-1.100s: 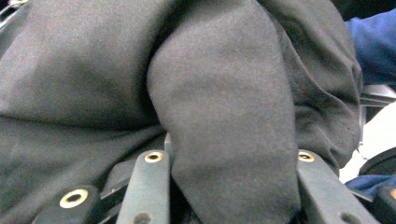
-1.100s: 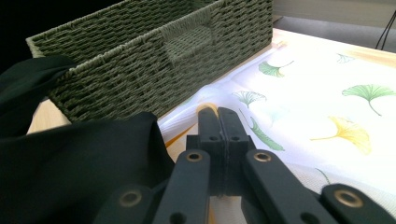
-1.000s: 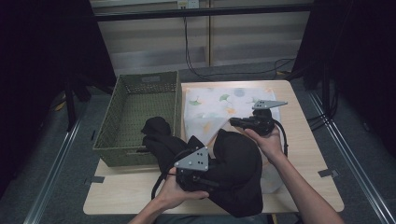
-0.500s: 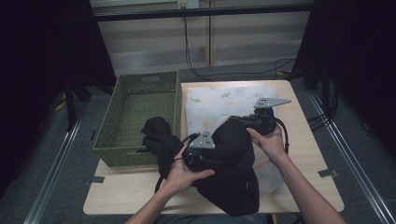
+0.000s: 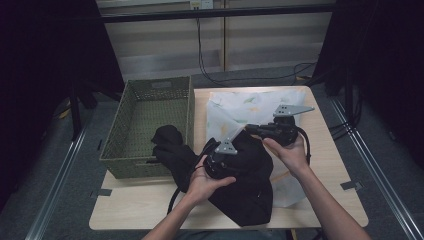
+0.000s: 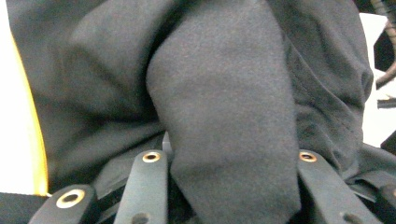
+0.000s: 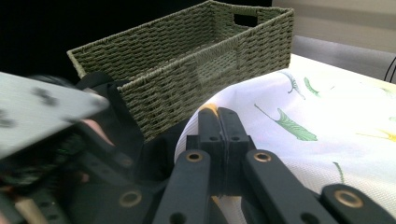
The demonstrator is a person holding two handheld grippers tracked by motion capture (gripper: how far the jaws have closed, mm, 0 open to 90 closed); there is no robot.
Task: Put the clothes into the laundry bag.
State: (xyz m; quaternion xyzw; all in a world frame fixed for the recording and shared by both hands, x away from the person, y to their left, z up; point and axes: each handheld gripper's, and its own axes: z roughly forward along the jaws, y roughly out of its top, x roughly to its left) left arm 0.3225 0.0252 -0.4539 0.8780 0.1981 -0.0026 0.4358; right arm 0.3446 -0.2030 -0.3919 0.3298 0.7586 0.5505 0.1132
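Black garment (image 5: 245, 175) bunched in the middle of the counter (image 5: 150, 205), lying partly over a white leaf-print cloth (image 5: 240, 107), one end trailing left against the woven basket (image 5: 150, 125). Left tongs (image 5: 222, 162) sit down in the heap, and the left gripper view has a thick fold of dark fabric (image 6: 224, 116) between the spread jaws, though whether the pads bite is hard to tell. Right tongs (image 5: 255, 129) are pressed together at the garment's far edge, pinning a hem by the look of it, likely to hold it steady while the left gathers. Basket is open and close, probably the destination.
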